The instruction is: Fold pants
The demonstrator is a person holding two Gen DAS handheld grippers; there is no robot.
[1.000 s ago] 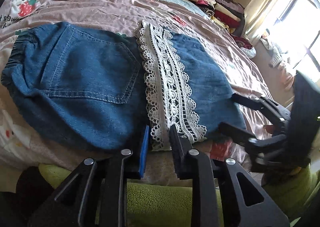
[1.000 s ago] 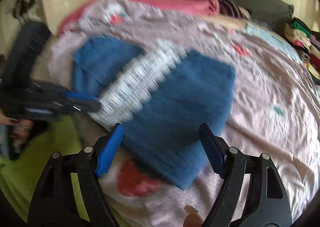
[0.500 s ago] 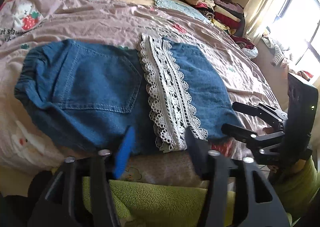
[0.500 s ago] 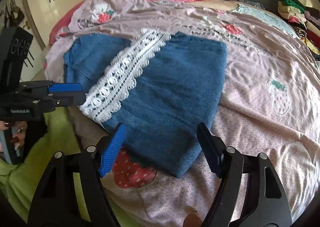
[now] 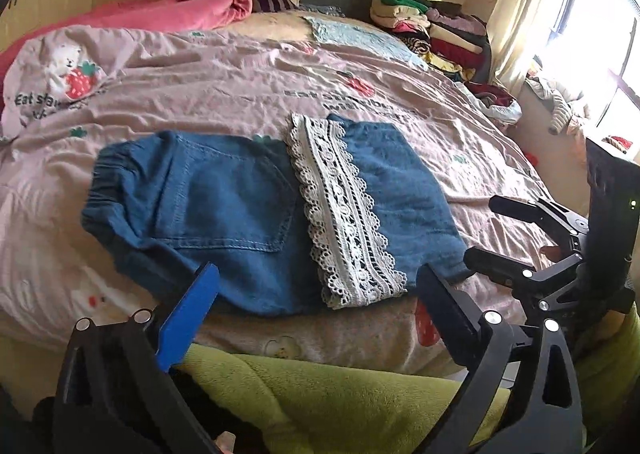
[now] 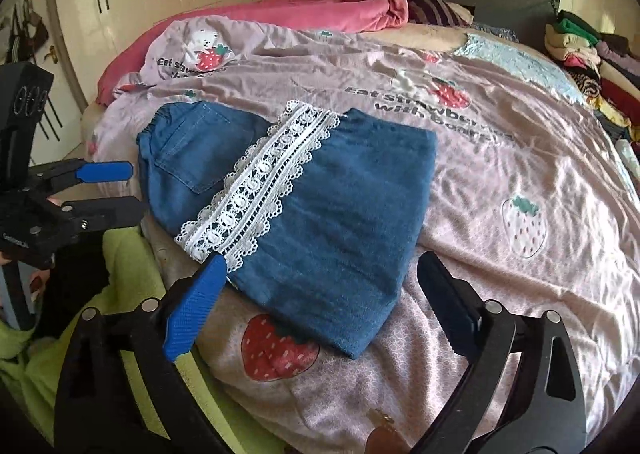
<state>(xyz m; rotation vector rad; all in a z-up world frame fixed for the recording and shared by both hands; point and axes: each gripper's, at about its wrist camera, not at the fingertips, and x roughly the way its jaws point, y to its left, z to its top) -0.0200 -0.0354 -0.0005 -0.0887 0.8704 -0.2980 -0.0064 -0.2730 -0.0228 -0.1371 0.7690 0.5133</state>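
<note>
denim pants (image 5: 248, 213) lie folded over, lace hem on top; your left gripper (image 5: 316, 294) and right gripper (image 6: 320, 290) have just been spreading wide, empty; perhaps one fold remains.

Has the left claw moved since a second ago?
Yes. The left claw has backed up off the lace hem toward the bed edge, its jaws just opened, nothing between them.
</note>
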